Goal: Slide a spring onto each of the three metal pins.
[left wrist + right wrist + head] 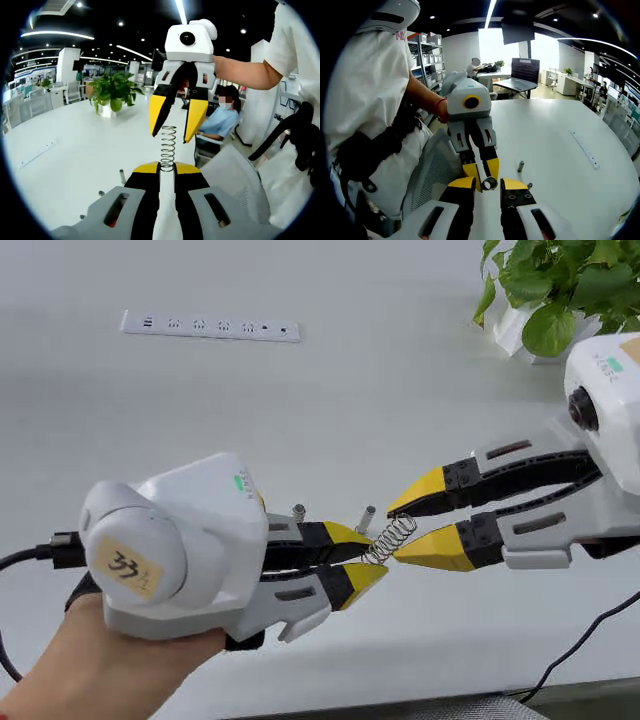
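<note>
1. Pinches the spring (390,540) by its near end in the left tongs (376,553), drawn almost fully together on it. Leaves the coil jutting straight out along the jaws, probably so the far end is free to be taken.
2. Straddles that far end with the right tongs (393,532), spread apart with one yellow tip on either side of the coil. Shows no squeeze on it, so reads as open and holding nothing.
3. Holds the spring in the air between the two tongs, above the near part of the desk (200,420) and clear of its top.
4. Places the pins (366,517) upright on the desk just behind the tongs, close together and within easy reach for threading. Too small to tell whether any already carries a spring.
5. As for containers: a white pot (106,111) at the far corner of the desk, holding a leafy plant (560,285), well apart from the work.
6. Looks like a hand-over or a fresh grip, to get the coil end-on before lowering it over a pin.
</note>
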Demonstrator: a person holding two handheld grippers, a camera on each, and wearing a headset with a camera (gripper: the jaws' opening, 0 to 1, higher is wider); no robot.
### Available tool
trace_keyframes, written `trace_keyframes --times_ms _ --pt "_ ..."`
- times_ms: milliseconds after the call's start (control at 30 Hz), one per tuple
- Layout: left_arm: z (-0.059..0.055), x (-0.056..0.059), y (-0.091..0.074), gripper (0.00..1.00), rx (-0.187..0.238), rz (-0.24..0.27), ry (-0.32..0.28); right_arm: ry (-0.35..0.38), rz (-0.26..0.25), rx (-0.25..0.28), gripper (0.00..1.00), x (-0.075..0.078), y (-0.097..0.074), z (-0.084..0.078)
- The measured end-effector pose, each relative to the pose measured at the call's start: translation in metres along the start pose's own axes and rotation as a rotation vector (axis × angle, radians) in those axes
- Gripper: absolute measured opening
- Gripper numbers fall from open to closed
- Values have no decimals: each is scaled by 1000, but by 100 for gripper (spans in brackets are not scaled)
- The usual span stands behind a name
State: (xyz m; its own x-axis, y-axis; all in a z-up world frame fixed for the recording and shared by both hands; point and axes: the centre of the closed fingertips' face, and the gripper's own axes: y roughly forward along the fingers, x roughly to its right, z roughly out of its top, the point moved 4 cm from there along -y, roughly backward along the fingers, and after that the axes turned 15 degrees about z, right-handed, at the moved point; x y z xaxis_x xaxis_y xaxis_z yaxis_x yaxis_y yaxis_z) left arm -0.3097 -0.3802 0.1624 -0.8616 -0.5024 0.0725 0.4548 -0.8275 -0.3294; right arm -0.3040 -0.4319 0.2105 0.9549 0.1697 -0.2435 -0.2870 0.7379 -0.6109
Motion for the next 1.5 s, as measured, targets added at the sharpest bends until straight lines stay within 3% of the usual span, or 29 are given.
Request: trace_keyframes --times_ms 67,100,333,500,833,1500 --pt "-1 1 1 6 1 -1 2 -49 13 -112 17 4 1 -1" --pt "-1 1 1 6 1 -2 3 -58 30 -139 17 4 1 -4" --pt "-4 2 2 6 5 -4 4 -116 158 -265 14 2 18 3" --pt "-4 0 1 6 15 2 -7 -134 181 -330 12 9 19 -1" --pt "-5 -4 0 6 20 5 -16 -141 210 -377 8 14 18 -5" --pt "-7 -6 1 6 34 3 0 -140 199 -431 7 14 20 -5"
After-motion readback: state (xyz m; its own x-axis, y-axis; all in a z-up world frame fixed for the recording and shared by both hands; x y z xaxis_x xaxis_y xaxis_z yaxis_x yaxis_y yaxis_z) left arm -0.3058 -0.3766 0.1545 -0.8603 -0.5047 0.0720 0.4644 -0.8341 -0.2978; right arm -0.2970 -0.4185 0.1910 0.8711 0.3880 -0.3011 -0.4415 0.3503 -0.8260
